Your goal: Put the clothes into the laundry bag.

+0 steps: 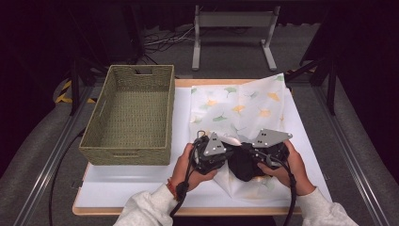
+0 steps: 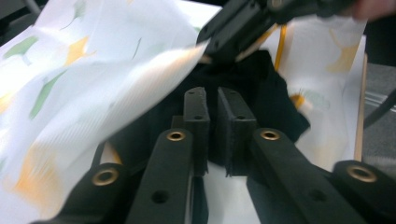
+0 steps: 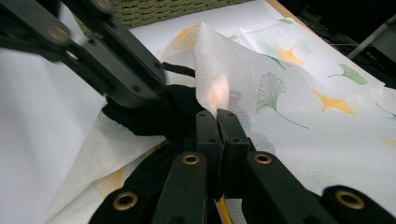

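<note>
A white sheer cloth (image 1: 235,108) printed with green and orange leaves lies on the right half of the board. A black cloth bundle (image 1: 242,165) sits at its near end, partly wrapped in it. Both grippers meet at the bundle. My left gripper (image 1: 227,154) points at the black cloth (image 2: 261,88); in the left gripper view (image 2: 212,100) its pads stand a slim gap apart with nothing between them. My right gripper (image 1: 254,155) is shut on an edge of the white cloth (image 3: 210,79), which rises from its tips (image 3: 217,116) over the black cloth (image 3: 173,112).
An empty woven basket (image 1: 124,155) stands on the left half of the white board (image 1: 141,181), close to the left hand. A grey metal stand (image 1: 233,21) is on the floor beyond the table. Dark frame rails run along both sides.
</note>
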{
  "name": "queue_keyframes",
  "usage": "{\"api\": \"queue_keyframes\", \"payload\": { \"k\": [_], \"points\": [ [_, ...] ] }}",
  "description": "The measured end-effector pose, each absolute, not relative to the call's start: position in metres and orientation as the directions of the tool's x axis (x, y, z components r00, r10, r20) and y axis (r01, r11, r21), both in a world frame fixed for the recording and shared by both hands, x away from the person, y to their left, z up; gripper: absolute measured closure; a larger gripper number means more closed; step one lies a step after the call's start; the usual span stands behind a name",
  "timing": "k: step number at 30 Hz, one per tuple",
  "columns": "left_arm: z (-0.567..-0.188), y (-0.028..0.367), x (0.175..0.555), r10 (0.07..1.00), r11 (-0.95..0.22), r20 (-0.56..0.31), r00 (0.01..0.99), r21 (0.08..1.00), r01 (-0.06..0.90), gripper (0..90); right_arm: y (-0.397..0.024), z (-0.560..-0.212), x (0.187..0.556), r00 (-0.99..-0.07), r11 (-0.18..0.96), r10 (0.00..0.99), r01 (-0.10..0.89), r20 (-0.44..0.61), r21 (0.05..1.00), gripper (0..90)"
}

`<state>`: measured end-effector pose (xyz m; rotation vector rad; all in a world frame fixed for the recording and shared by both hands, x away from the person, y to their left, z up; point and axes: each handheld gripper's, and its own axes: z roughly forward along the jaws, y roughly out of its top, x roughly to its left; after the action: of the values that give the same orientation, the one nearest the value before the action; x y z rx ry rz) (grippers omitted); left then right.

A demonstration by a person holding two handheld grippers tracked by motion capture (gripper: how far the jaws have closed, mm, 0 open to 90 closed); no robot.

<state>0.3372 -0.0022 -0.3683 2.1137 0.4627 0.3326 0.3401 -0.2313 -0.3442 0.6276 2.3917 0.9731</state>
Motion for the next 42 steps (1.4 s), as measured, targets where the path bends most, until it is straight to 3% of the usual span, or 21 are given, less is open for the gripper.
{"api": "queue_keyframes", "payload": {
  "k": [4, 5, 6, 11, 16, 17, 18, 20, 21, 23, 26, 33, 42],
  "points": [
    [-0.383, 0.014, 0.335, 0.485, -0.523, 0.076, 0.871, 0.824, 0.219, 60.4, -0.233, -0.345, 0.341, -0.775, 0.636, 0.580, 0.237, -0.252, 0.734, 89.3],
    [-0.389, 0.017, 0.337, 0.504, -0.523, 0.066, 0.861, 0.816, 0.244, 60.4, -0.232, -0.345, 0.341, -0.775, 0.637, 0.579, 0.237, -0.253, 0.734, 89.3],
    [-0.394, 0.019, 0.340, 0.520, -0.525, 0.052, 0.853, 0.807, 0.271, 53.6, -0.232, -0.345, 0.341, -0.777, 0.640, 0.576, 0.233, -0.256, 0.732, 89.3],
    [-0.414, 0.020, 0.352, 0.539, -0.555, 0.022, 0.842, 0.761, 0.336, 36.1, -0.229, -0.345, 0.341, -0.781, 0.642, 0.569, 0.225, -0.258, 0.733, 89.2],
    [-0.422, 0.012, 0.356, 0.520, -0.584, 0.028, 0.854, 0.741, 0.331, 32.5, -0.228, -0.347, 0.341, -0.785, 0.645, 0.564, 0.226, -0.256, 0.730, 89.2],
    [-0.423, 0.010, 0.357, 0.521, -0.588, 0.038, 0.853, 0.740, 0.326, 34.9, -0.227, -0.347, 0.341, -0.786, 0.648, 0.562, 0.224, -0.258, 0.728, 89.2],
    [-0.425, 0.008, 0.358, 0.519, -0.600, 0.048, 0.854, 0.732, 0.323, 45.0, -0.227, -0.348, 0.341, -0.786, 0.651, 0.560, 0.221, -0.262, 0.726, 89.2],
    [-0.428, 0.007, 0.362, 0.522, -0.605, 0.055, 0.851, 0.728, 0.324, 49.8, -0.226, -0.348, 0.341, -0.785, 0.650, 0.561, 0.221, -0.263, 0.727, 89.2],
    [-0.429, 0.008, 0.364, 0.523, -0.589, 0.031, 0.852, 0.736, 0.335, 61.0, -0.226, -0.349, 0.340, -0.785, 0.647, 0.562, 0.219, -0.262, 0.730, 89.2],
    [-0.429, 0.010, 0.366, 0.519, -0.584, 0.030, 0.854, 0.742, 0.329, 72.3, -0.226, -0.350, 0.340, -0.785, 0.650, 0.560, 0.220, -0.263, 0.727, 89.2],
    [-0.425, 0.012, 0.365, 0.520, -0.574, 0.045, 0.853, 0.758, 0.310, 83.1, -0.225, -0.352, 0.341, -0.789, 0.654, 0.557, 0.223, -0.260, 0.723, 89.2],
    [-0.394, 0.011, 0.355, 0.486, -0.523, 0.067, 0.871, 0.821, 0.229, 83.6, -0.222, -0.349, 0.340, -0.789, 0.648, 0.555, 0.211, -0.264, 0.732, 89.3],
    [-0.372, -0.024, 0.352, 0.409, -0.561, 0.095, 0.908, 0.811, 0.167, 82.6, -0.221, -0.339, 0.340, -0.770, 0.621, 0.576, 0.194, -0.274, 0.760, 89.4]
  ]
}}
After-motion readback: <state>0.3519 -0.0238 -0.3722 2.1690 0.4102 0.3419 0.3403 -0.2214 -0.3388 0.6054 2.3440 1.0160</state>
